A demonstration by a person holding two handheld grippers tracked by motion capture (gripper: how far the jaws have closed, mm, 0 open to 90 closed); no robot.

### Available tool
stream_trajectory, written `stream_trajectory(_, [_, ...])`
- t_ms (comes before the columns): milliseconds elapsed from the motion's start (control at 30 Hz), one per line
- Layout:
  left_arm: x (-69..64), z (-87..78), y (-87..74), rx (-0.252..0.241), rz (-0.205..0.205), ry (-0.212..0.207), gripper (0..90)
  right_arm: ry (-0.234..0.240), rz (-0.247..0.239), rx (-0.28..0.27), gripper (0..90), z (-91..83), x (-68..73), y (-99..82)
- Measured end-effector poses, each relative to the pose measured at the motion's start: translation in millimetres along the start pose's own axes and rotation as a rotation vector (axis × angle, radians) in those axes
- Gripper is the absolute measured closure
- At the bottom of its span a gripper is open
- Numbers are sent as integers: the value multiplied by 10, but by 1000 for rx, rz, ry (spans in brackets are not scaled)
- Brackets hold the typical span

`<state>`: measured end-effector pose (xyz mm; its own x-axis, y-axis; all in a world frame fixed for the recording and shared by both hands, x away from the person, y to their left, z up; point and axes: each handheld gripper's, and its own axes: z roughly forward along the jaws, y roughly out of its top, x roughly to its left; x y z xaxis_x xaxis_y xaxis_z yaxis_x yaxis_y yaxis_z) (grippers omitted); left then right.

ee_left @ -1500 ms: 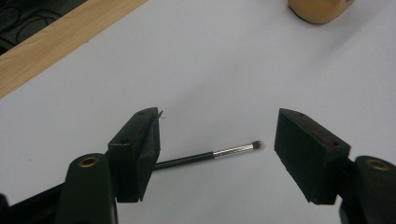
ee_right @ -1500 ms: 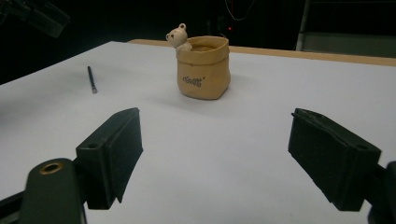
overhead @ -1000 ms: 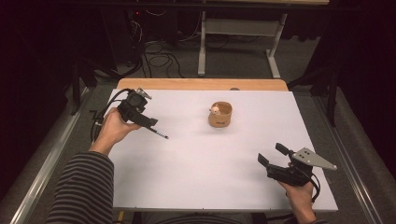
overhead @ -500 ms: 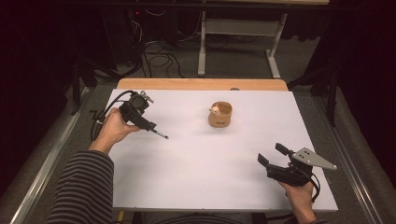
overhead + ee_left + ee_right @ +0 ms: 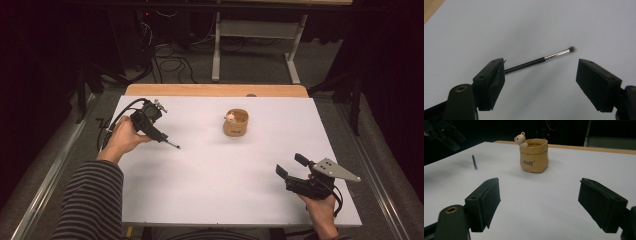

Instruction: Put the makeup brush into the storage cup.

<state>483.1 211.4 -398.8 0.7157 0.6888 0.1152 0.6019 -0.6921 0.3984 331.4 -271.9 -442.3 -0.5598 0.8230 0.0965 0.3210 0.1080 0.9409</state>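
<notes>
A thin black makeup brush with a silver ferrule and pale tip lies flat on the white table. My left gripper is open just above it, and the handle's end is hidden behind the left jaw. In the high view the left gripper is at the table's left, with the brush poking out toward the middle. My right gripper is open and empty, low at the front right. It faces a tan pot with a small bear on its rim.
The tan pot stands apart near the table's middle back. A wooden strip runs along the far edge. From the right gripper view, the brush lies far left, with the left gripper above it.
</notes>
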Motion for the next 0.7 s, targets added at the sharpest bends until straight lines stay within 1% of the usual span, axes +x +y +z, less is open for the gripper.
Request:
stream_trajectory(233, [-18,67,10,34,28,-9,238,0,0,0,190,0,1,0])
stream_trajectory(567, [-48,160,38,68,48,-25,232,2,0,0,190,-3,0,-1])
stream_trajectory(700, [-42,193,41,73,50,-28,228,2,-1,0,190,-3,1,-1])
